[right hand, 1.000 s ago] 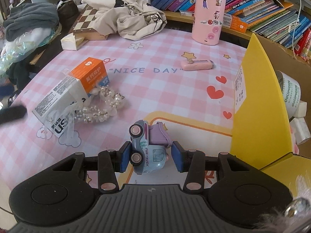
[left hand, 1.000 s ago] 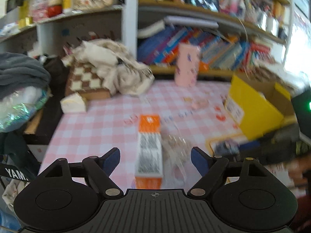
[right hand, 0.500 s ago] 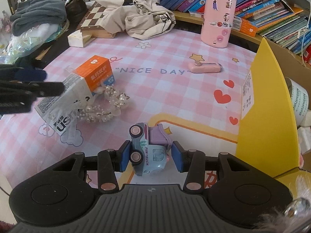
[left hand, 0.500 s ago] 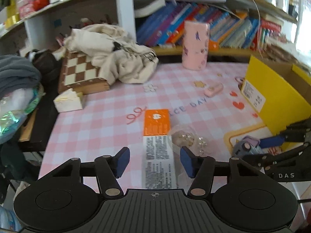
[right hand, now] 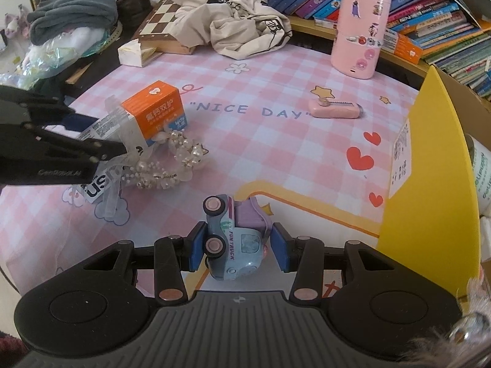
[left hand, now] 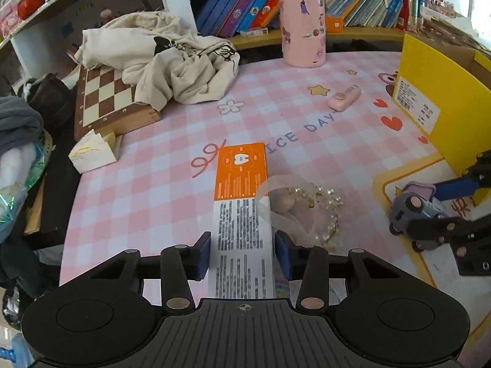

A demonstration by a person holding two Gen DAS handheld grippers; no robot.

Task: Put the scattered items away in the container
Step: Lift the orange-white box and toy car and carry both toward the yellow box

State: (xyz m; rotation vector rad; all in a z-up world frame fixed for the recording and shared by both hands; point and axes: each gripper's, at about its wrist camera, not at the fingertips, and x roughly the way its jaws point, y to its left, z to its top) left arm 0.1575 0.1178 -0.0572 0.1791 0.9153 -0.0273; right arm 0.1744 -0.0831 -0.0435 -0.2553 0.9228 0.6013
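Observation:
An orange and white toothpaste box lies on the pink checked mat. My left gripper has its pads on both sides of the box's near end, closed against it. The box and left gripper also show in the right wrist view. A pearl bracelet in a clear bag lies against the box's right side. My right gripper is shut on a blue and purple toy truck, which lies on its side. The yellow cardboard box stands to the right, with items inside.
A pink utility knife lies on the mat beyond the words "NICE DAY". A pink cylinder case stands at the back. A chessboard under a cream garment sits back left. A small white box lies by the mat's left edge.
My left gripper moved forward over the toothpaste box and its jaws narrowed onto it. The right gripper stayed closed on the toy truck and shifted slightly.

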